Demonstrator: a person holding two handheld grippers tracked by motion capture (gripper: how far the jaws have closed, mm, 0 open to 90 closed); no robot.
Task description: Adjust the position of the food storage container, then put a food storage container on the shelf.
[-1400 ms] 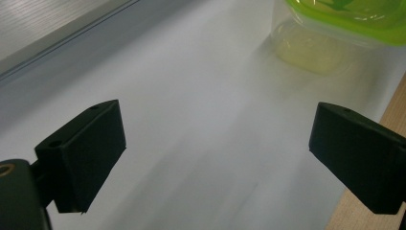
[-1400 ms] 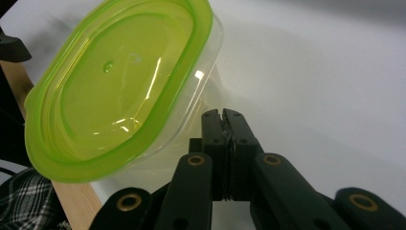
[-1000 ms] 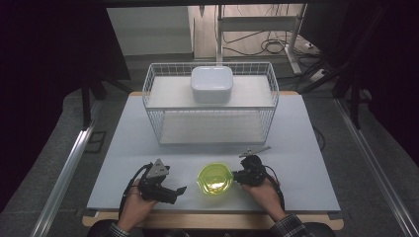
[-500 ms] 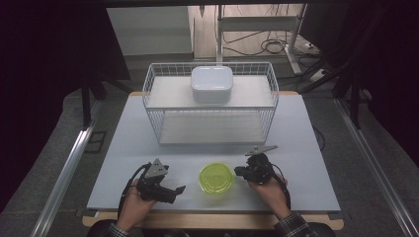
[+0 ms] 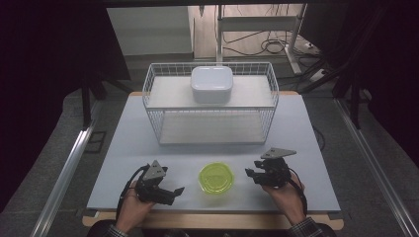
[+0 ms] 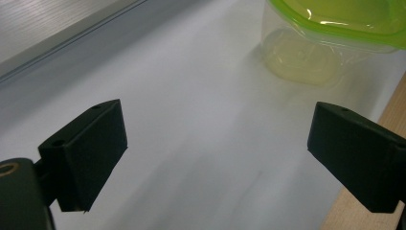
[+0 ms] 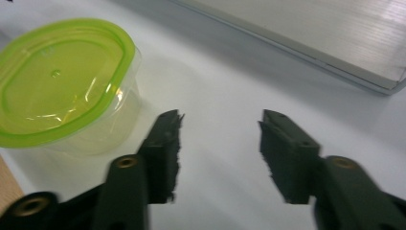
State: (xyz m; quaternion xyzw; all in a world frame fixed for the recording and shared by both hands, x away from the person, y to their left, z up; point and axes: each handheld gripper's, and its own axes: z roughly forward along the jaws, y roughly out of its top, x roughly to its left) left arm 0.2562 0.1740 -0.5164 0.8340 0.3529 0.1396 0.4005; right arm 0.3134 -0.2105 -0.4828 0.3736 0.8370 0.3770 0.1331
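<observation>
Where cables trail behind, a white table (image 5: pixel 306 133) bears a wire basket (image 5: pixel 210 106) — dim room.

I see a white wire basket (image 5: pixel 210 106) standing on the table (image 5: pixel 133 133) toward its far edge, centred between the left and right edges. A white lidded box (image 5: pixel 212 84) sits on the basket's upper shelf, near the far rim and midway along it. The lower shelf lies bare beneath. Beyond the far edge I see a metal rack (image 5: pixel 257 24) with cables (image 5: pixel 274 47) coiled on the floor. A metal rail (image 5: pixel 69 168) runs along the left edge.
</observation>
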